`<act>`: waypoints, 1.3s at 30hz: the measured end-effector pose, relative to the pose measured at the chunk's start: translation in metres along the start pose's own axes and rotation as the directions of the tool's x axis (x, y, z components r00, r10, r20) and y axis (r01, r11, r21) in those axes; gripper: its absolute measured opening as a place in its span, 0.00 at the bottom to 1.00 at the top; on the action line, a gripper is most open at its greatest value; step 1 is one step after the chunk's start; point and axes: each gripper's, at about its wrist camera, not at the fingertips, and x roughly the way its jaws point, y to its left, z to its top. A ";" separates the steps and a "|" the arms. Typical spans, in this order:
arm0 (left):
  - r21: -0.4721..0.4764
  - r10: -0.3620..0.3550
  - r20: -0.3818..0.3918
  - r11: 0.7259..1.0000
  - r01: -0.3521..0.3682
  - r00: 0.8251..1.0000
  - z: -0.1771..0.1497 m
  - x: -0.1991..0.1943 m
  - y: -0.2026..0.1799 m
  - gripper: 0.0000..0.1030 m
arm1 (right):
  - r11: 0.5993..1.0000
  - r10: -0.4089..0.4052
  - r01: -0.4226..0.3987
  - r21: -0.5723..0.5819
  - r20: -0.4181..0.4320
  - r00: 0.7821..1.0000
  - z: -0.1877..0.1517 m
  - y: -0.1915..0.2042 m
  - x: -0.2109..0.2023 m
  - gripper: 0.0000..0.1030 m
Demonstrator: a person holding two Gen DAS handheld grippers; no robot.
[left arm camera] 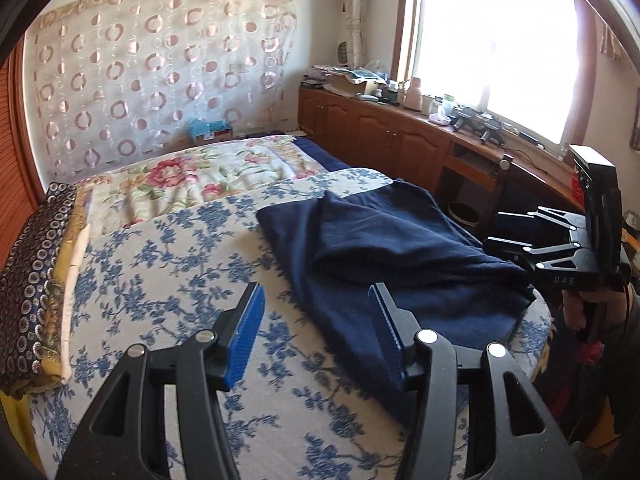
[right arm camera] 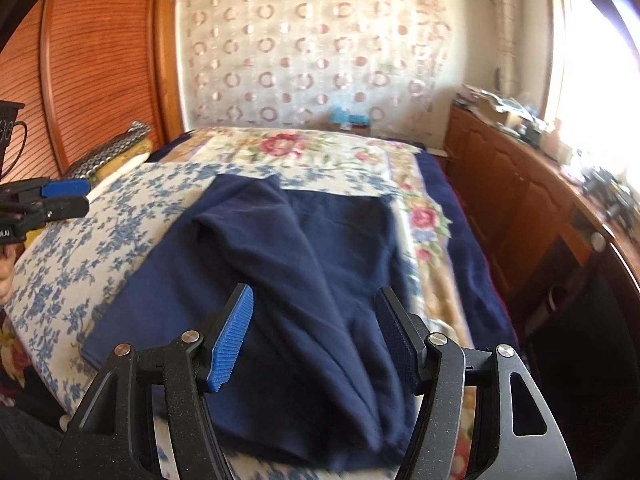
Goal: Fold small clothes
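From the left wrist, the left gripper (left arm camera: 316,300) hangs over the near part of the bed, its two blue-padded fingers standing apart with nothing between them; under the gap lies the blue-flowered bedspread (left arm camera: 168,264). The navy garment (left arm camera: 384,248) lies just to the right of that gap, loosely folded into a rumpled heap on the bedspread, its near edge passing under the right finger, though whether pad and cloth touch cannot be told. At the right edge of this view the right gripper (left arm camera: 516,236) is seen from the side, beyond the garment's right end, a hand (left arm camera: 580,312) around its grip below. Farther off lie a pink-flowered quilt (left arm camera: 192,180) and, along the right wall under the bright window (left arm camera: 492,52), a wooden cabinet (left arm camera: 384,128) with a cluttered top. From the right wrist, the right gripper (right arm camera: 316,316) is poised over the near end of the navy garment (right arm camera: 280,272), fingers apart and clasping nothing, the cloth spreading beneath and between them toward the far side of the bed. At the far left the left gripper (right arm camera: 66,196) shows side-on above the bedspread (right arm camera: 80,240), clear of the garment.
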 end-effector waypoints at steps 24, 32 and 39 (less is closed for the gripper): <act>-0.068 0.030 -0.074 0.997 -0.035 0.997 -0.005 0.049 0.066 0.51 | 0.949 0.208 -0.250 -0.192 -0.216 0.954 0.065 0.082 0.142 0.63; -0.059 0.004 -0.113 0.998 -0.010 0.994 -0.008 0.073 0.064 0.51 | 0.942 0.204 -0.261 -0.213 -0.253 0.946 0.054 0.082 0.162 0.39; -0.054 -0.020 -0.129 0.998 0.014 0.991 -0.009 0.081 0.060 0.51 | 0.963 0.182 -0.205 -0.178 -0.136 0.974 0.078 0.038 0.130 0.06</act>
